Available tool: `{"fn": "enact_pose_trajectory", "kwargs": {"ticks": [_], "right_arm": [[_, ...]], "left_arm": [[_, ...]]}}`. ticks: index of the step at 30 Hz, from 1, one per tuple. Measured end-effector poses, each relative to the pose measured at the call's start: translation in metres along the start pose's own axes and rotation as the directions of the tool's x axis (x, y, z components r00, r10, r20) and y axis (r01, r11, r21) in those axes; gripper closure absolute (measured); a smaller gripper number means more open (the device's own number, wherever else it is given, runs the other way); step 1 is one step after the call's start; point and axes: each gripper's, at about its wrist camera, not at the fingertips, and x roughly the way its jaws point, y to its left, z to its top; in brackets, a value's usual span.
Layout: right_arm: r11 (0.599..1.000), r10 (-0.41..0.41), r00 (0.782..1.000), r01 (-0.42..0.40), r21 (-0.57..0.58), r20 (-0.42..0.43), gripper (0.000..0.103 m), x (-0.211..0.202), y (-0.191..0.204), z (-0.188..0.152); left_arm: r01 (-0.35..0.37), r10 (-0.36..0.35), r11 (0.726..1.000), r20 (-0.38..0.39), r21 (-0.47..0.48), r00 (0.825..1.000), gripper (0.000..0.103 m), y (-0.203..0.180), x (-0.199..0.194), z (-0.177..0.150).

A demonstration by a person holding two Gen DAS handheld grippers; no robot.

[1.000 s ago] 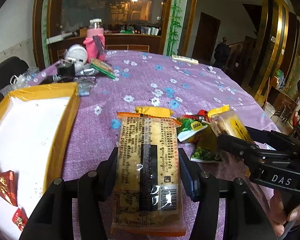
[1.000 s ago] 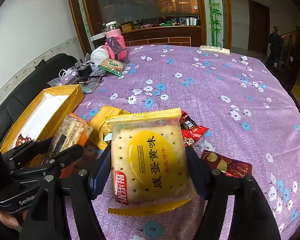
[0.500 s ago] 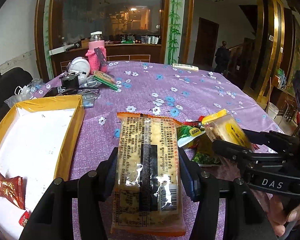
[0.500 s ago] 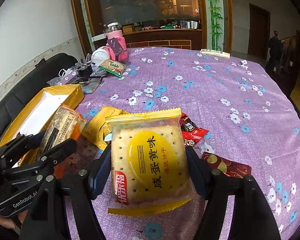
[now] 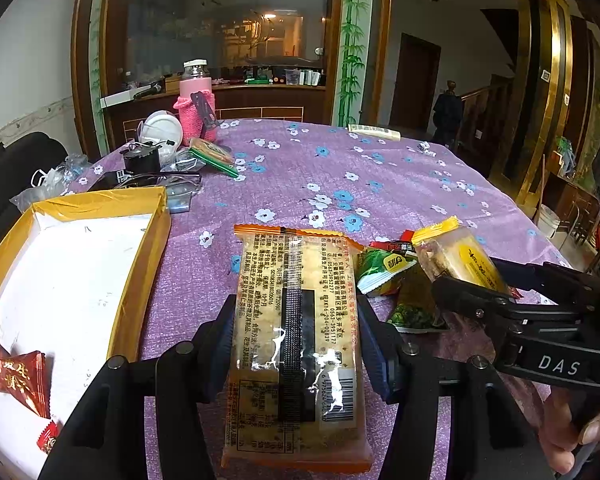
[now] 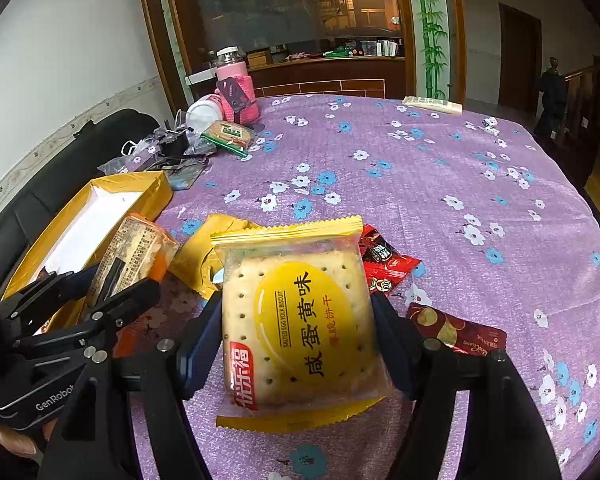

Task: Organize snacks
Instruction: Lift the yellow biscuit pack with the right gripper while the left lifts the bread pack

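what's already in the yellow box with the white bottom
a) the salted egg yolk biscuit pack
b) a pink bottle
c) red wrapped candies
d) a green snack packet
c: in the left wrist view, red wrapped candies lie on the white floor of the yellow box, near its close end.

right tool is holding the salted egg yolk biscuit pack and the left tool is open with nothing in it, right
Not quite. The right tool does hold the salted egg yolk biscuit pack, but the left tool is not open and bare: its fingers are shut on a long orange-edged cracker pack, lying back side up. The left wrist view shows this plainly.
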Motion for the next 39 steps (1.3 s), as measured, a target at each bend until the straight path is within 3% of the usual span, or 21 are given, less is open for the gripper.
{"fn": "enact_pose_trajectory", "kwargs": {"ticks": [12,26,35,39], "right_arm": [[0.996,0.049,0.998,-0.051,0.072,0.027,0.033,-0.004,-0.014,-0.001],[0.994,0.035,0.999,-0.036,0.105,0.008,0.033,0.004,-0.025,-0.003],[0.992,0.055,0.998,-0.059,0.111,0.039,0.033,-0.005,-0.022,0.000],[0.985,0.111,0.992,-0.117,0.123,0.054,0.033,-0.012,-0.020,0.001]], "left_arm": [[-0.008,0.008,1.000,0.005,-0.012,1.000,0.044,0.002,-0.001,0.000],[-0.004,0.003,1.000,-0.026,-0.031,1.000,0.044,0.004,0.007,0.000],[-0.018,0.019,0.999,0.017,-0.038,1.000,0.044,0.006,-0.003,-0.001],[-0.037,0.038,0.998,0.035,-0.043,0.999,0.044,0.007,-0.007,-0.001]]}}
